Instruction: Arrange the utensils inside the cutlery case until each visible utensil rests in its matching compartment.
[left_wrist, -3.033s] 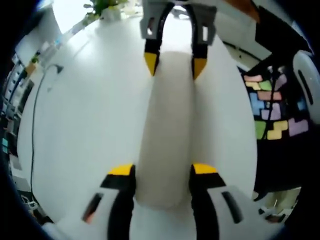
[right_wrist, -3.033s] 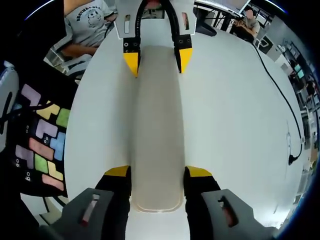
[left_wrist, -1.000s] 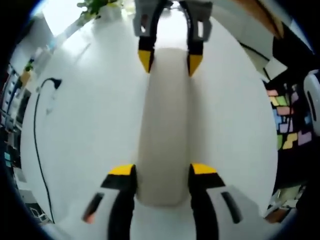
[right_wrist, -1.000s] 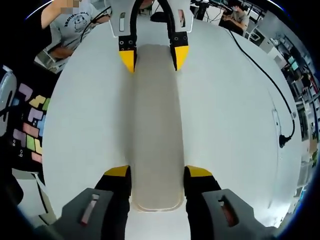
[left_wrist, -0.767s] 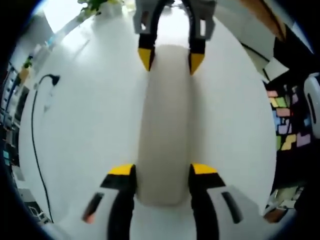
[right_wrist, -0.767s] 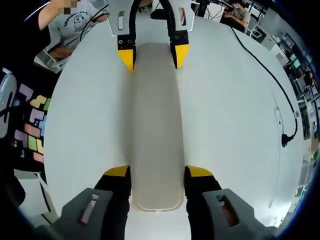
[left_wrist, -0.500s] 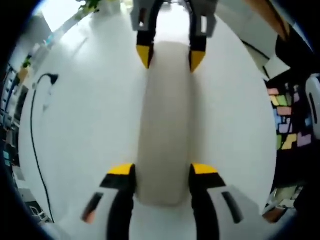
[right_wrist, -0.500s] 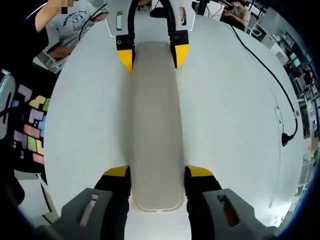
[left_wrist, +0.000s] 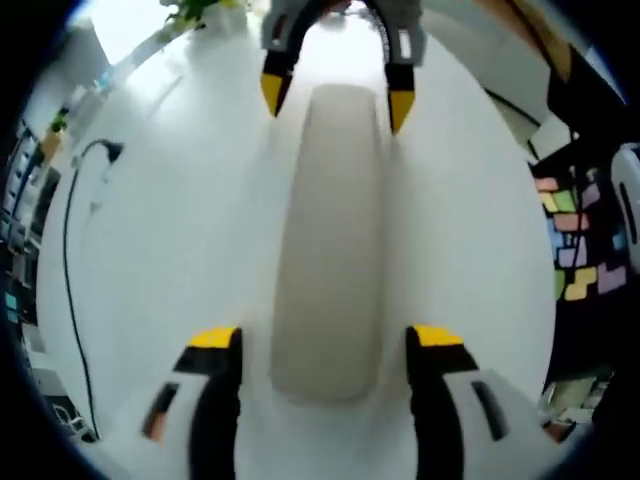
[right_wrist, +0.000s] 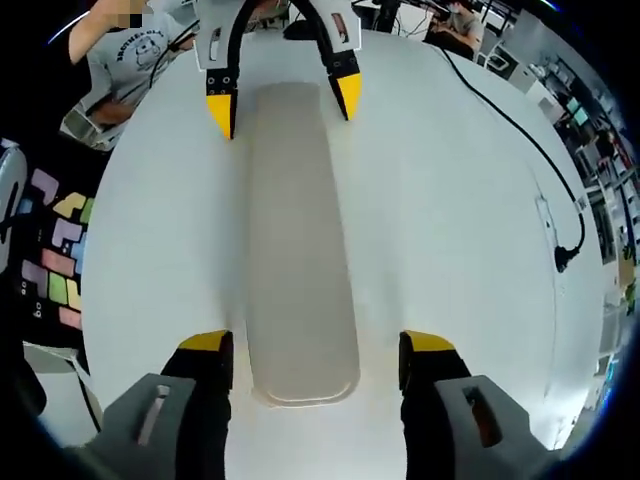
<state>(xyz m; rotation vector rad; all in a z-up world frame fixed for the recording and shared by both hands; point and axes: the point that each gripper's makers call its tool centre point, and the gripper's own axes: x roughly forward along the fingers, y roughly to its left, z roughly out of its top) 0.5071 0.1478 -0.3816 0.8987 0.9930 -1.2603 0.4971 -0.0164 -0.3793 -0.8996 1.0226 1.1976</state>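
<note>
The long beige plastic cutlery case (right_wrist: 300, 250) lies shut on the white table (right_wrist: 460, 230), so whatever it holds is hidden. In the left gripper view it (left_wrist: 335, 230) shows blurred, its edges soft. A person in a grey printed shirt (right_wrist: 135, 55), beyond the table's far edge, is cut off by the picture's edge.

A matt, smooth beige plastic cutlery case (right_wrist: 298, 250) is seen on a smooth white counter (right_wrist: 450, 230) with a faint sheen, crossed by a black rubbery cable (right_wrist: 520, 130).
</note>
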